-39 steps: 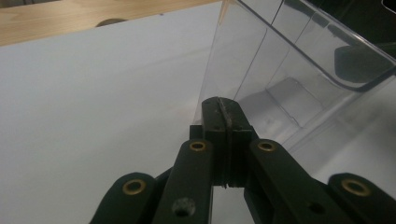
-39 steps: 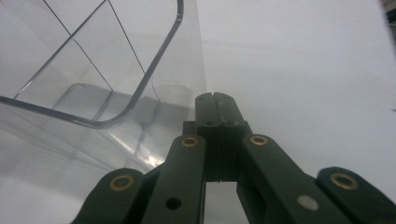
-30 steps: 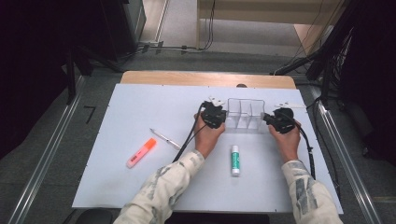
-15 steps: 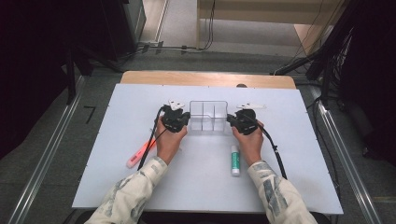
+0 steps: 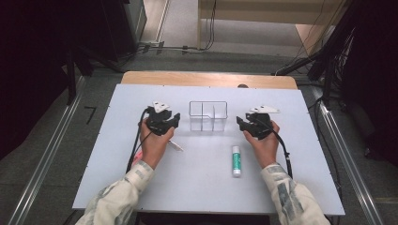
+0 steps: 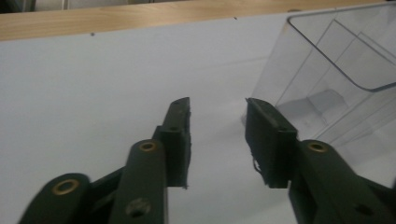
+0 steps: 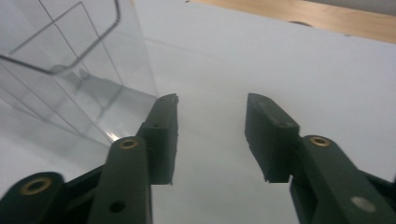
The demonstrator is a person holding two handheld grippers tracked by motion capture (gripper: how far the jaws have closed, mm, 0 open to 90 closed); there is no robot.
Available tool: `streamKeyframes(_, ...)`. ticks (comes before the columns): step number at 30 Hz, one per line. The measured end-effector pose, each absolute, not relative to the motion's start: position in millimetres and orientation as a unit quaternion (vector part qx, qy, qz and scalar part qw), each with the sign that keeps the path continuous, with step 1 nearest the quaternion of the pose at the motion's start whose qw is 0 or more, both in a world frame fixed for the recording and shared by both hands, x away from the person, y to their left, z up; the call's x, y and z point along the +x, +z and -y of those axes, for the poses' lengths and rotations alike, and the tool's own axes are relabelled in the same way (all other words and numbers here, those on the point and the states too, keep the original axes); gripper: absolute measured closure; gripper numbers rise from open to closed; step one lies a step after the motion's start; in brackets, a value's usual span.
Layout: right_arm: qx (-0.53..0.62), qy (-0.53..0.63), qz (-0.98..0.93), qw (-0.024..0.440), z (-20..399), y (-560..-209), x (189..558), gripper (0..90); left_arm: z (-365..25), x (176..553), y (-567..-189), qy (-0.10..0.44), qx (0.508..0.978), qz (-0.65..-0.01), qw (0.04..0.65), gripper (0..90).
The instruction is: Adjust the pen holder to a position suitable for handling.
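I have the clear box [image 5: 208, 116] standing on the white surface [image 5: 197, 183], between my two grippers. My left gripper [image 5: 174, 123] sits just left of it and my right gripper [image 5: 240, 123] just right of it; both sets of jaws have just been opening and now stand apart with nothing between them. A glue stick [image 5: 236, 160] lies near my right hand [image 5: 264, 143], and a pen [image 5: 175, 146] by my left.

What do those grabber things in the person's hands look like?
Both the left gripper and the right gripper are black, each with a grey three-cornered plate on top and a black cable trailing back. Their flat dark jaws have brass-coloured rivets. The sleeves are pale and patterned.
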State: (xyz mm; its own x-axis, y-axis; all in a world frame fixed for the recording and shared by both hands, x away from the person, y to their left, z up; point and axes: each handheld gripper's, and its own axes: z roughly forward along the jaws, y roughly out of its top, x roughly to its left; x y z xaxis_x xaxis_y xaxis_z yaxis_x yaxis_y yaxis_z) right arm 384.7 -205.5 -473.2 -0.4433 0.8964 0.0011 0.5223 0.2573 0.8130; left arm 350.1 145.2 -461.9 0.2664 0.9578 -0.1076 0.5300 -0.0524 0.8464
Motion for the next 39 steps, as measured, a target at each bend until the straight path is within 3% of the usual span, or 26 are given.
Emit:
streamKeyframes(4,0.490,0.396,-0.741,0.235,234,-472,364,36.7,-176,339,-457,0.261,0.667,-0.561,0.416,31.6)
streamKeyframes(10,0.515,0.413,-0.720,0.213,265,-469,333,28.2,-215,316,-466,0.284,0.636,-0.588,0.411,21.6)
streamKeyframes(18,0.506,0.396,-0.731,0.227,286,-472,301,19.2,-241,289,-486,0.275,0.627,-0.614,0.393,18.5)
streamKeyframes(24,0.495,0.407,-0.733,0.227,290,-472,290,17.8,-243,262,-491,0.278,0.624,-0.619,0.387,18.0)
streamKeyframes(39,0.495,0.408,-0.733,0.226,288,-474,292,18.5,-244,272,-497,0.286,0.623,-0.625,0.372,14.9)
